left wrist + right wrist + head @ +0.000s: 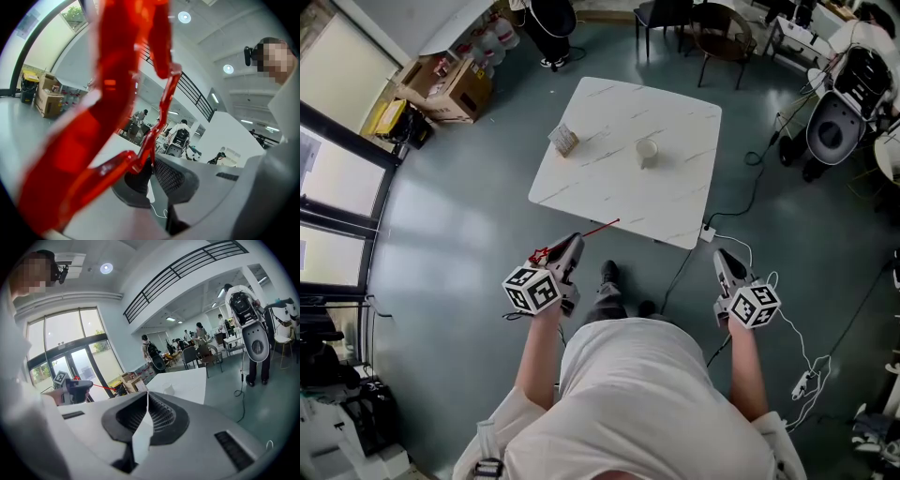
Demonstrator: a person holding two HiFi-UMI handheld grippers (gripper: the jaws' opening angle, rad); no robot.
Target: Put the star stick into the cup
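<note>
Left jaws: left gripper (572,246) was clamped on the red star stick (600,227) (its star end filled that gripper's own view).
Right jaws: right gripper (727,261) was closed, empty.
Cup (647,152): stood on the table (675,202), well apart from both grippers.

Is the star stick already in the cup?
No, the left gripper holds the star stick near the table edge, well apart from the cup standing on it.
</note>
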